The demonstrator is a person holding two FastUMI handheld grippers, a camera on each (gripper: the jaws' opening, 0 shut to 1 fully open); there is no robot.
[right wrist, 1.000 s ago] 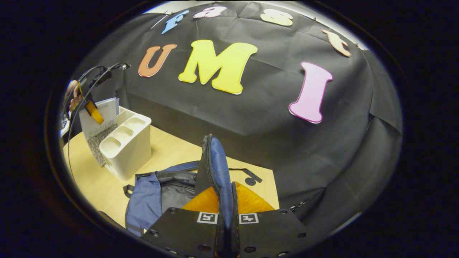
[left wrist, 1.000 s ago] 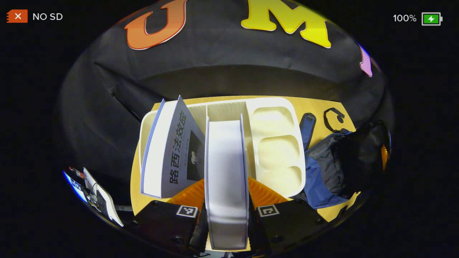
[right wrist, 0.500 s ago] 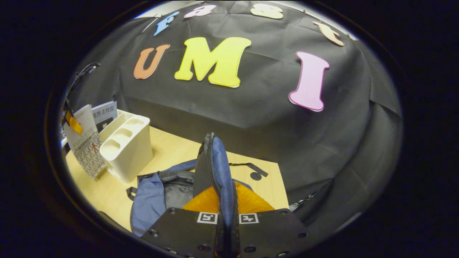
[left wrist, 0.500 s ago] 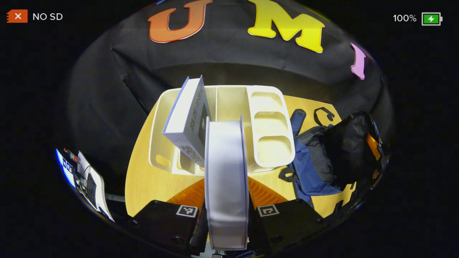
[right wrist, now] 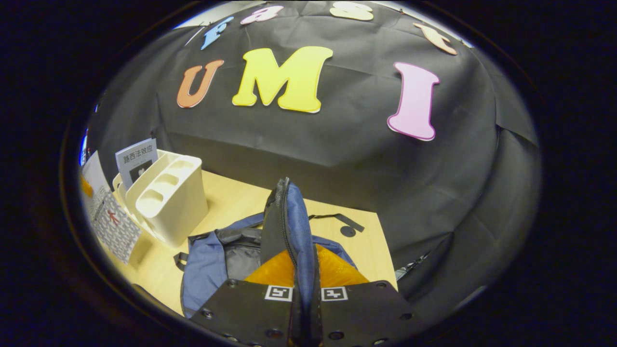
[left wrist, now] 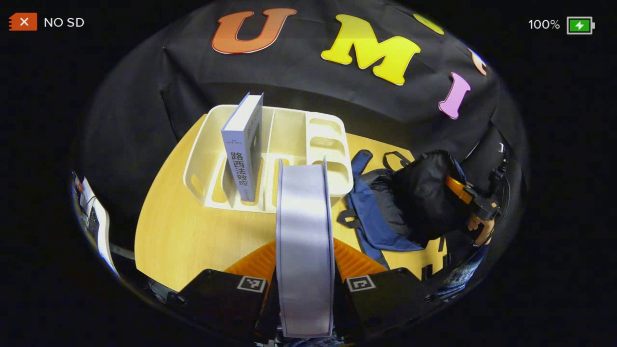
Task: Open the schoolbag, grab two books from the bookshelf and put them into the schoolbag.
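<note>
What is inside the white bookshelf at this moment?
One book stands upright in a slot of the bookshelf; the neighbouring slots look empty. The near part of the bookshelf is covered by the second book, which the left claw holds in front.

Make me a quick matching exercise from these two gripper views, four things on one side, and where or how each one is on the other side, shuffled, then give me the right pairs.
Things:
1. white book
2. grey book
3. schoolbag flap
4. bookshelf

States:
A. pinched in the right gripper, held up
B. standing upright in a slot of the bookshelf
C. clamped in the left gripper, off the shelf
D. resting on the wooden table, beside the schoolbag

Pairs: 1-C, 2-B, 3-A, 4-D
</note>
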